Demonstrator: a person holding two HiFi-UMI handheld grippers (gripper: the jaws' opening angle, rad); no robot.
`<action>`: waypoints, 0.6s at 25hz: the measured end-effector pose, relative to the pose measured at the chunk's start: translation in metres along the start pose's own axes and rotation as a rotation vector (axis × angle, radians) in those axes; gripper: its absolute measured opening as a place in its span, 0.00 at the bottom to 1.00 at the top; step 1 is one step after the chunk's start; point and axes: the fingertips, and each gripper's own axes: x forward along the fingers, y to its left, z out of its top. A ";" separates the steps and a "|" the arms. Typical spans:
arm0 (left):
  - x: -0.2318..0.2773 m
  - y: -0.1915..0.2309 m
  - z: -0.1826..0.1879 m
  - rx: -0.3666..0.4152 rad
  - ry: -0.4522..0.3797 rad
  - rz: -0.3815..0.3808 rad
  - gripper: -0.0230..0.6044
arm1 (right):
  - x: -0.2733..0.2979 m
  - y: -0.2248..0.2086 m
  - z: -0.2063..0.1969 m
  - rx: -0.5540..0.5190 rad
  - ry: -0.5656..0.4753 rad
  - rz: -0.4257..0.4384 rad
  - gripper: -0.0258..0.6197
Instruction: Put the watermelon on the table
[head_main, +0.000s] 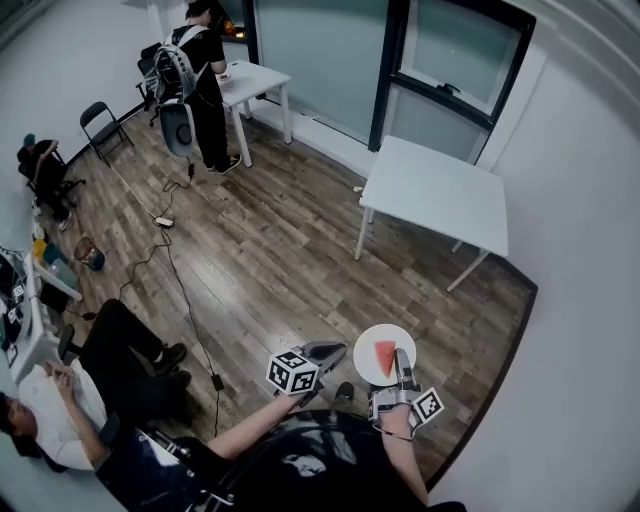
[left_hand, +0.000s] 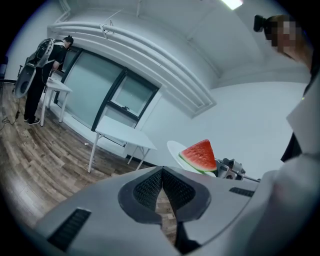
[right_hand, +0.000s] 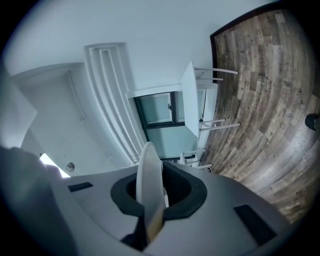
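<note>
A red watermelon wedge (head_main: 385, 357) lies on a small white plate (head_main: 372, 340), held in the air over the wood floor. My right gripper (head_main: 403, 366) is shut on the plate's near rim; in the right gripper view the plate (right_hand: 148, 162) stands edge-on between the pads. My left gripper (head_main: 326, 351) hangs just left of the plate, shut and empty. In the left gripper view its jaws (left_hand: 161, 173) meet, and the wedge (left_hand: 200, 155) shows beyond them on the plate (left_hand: 174, 148). The white table (head_main: 440, 190) stands ahead near the window, also seen as the table (left_hand: 122, 132) and the table (right_hand: 189, 97).
A person (head_main: 203, 75) stands at a second white table (head_main: 252, 80) at the far left. Another person (head_main: 70, 395) sits at the lower left. A folding chair (head_main: 98, 123) and floor cables (head_main: 165, 245) lie left. A white wall (head_main: 580, 300) closes the right.
</note>
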 end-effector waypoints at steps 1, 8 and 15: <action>0.011 0.001 0.008 0.002 -0.007 0.004 0.05 | 0.008 -0.002 0.010 0.013 -0.003 -0.004 0.08; 0.073 0.015 0.034 0.002 -0.007 0.030 0.05 | 0.053 -0.018 0.051 0.041 0.064 -0.019 0.08; 0.096 0.058 0.054 -0.067 -0.020 0.121 0.05 | 0.081 -0.034 0.085 0.078 0.041 -0.075 0.08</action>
